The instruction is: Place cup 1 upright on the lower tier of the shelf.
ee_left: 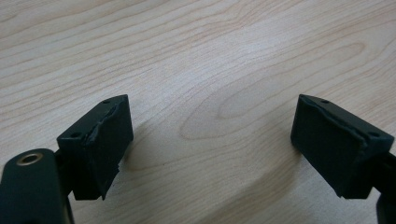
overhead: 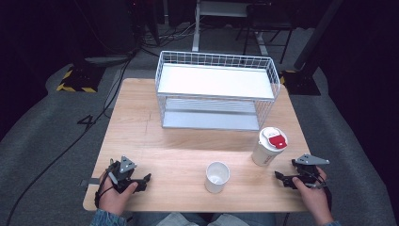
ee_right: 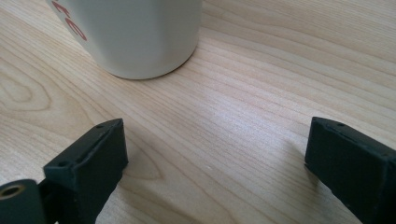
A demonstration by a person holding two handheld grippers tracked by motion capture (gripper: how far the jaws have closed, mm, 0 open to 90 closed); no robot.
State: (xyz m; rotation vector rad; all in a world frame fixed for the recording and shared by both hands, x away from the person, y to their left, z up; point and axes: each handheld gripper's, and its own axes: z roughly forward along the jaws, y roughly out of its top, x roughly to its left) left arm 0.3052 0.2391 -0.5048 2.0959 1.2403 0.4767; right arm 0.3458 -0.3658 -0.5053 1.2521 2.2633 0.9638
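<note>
Left hand-held gripper [overhead: 143, 181]: jaws apart, empty, at tabletop [overhead: 155, 141] front-left corner. Right hand-held gripper [overhead: 281, 177]: jaws wide, empty, near front-right edge, just beside lidded cup [overhead: 269, 146]. Open cup [overhead: 217, 177] at front-edge ctr.

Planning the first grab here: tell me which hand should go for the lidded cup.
Right. The right tongs rest open on the table just beside the lidded cup, whose base stands close ahead in the right gripper view. The left tongs lie across the table, beyond the open cup.
</note>
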